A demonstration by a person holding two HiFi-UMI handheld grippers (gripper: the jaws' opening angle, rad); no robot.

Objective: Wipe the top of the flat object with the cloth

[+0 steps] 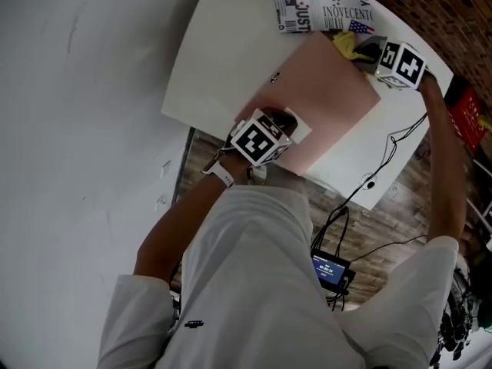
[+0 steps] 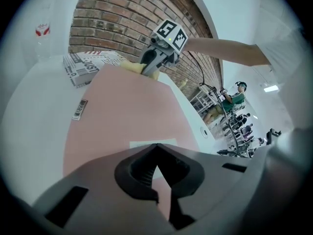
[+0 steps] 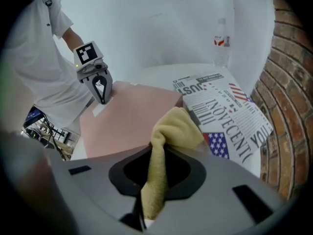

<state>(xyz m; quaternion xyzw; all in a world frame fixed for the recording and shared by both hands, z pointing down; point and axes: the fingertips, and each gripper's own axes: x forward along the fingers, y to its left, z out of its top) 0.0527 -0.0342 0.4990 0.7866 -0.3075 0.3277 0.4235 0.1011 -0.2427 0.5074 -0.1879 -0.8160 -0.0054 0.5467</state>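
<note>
- The flat object (image 1: 323,91) is a pink sheet-like board lying flat on the white counter (image 1: 223,44). One corner points toward the person.
- The right tool (image 3: 152,148) is clamped on the yellow cloth (image 3: 173,129). A strip of it runs down between the jaws and the rest bunches out in front of the tips.
- That bunch sits right at the far corner of the pink board, on the side by the newspaper (image 3: 225,111). From the right gripper view I can't tell for sure if the cloth is actually pressing on the board or just hanging over its edge.
- The left tool (image 2: 156,148) is at the opposite, near edge of the board, well apart from the cloth. Its jaws are closed with the tips together, just beside a small white label (image 2: 146,143) on the pink surface.
- I can't tell if those tips pinch the board's edge or only rest on it.
- So most of the pink top lies bare between the two tools.
- The newspaper is folded and lies against the board's far side.
- A clear plastic bottle (image 3: 221,45) stands upright behind it, near the white wall.
- There's also a little dark tag (image 2: 79,109) on the board near its left edge.
</note>
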